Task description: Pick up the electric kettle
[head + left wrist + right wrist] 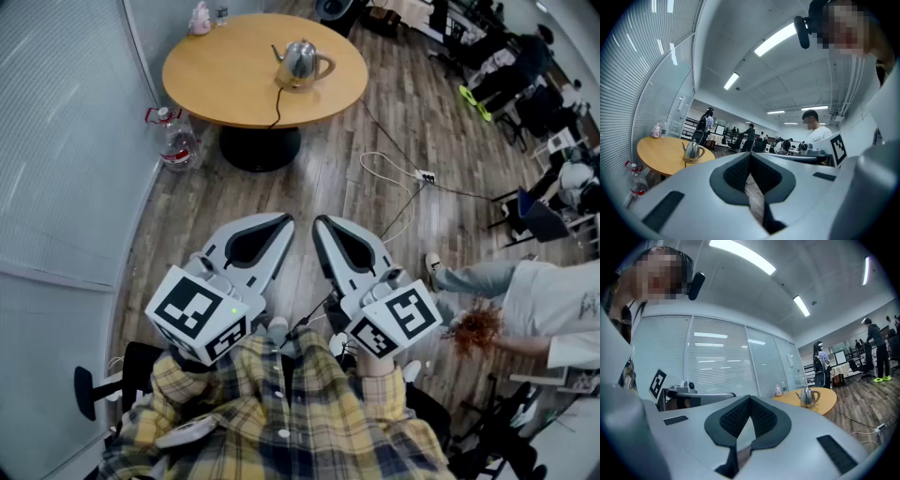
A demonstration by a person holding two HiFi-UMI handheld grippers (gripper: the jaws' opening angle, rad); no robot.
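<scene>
Head view. Round wooden table top (216, 84) on a black pedestal base (260, 147), standing on a wood-plank floor (375, 141).

Task item: polished stainless-steel electric kettle (302, 62), upright on the table, right of the top's centre and nearer its right edge. Spout to the left in this view, handle to the right. A thin black cord (277, 105) runs from under the kettle over the table's near edge.

Small pink object (200, 19) at the table's far-left edge, well apart from the kettle; too small to identify. Clear plastic water bottle with red cap (173, 139) on the floor just beside the table's left edge. White power strip (426, 175) on the floor to the right of the table.

Left gripper (286, 218): white shell, black pads, held level, well short of the table's near edge. Its own view shows the jaw tips pressed together, only a diamond-shaped gap behind them, nothing between them.

Right gripper (319, 223): just beside the left one, tips near each other, also level. Jaw tips likewise pressed together, nothing pinched.

Both gripper views show the kettle far off on the table. Neither gripper touches it.

Yellow plaid shirt (281, 417) of the operator along the bottom edge.
</scene>
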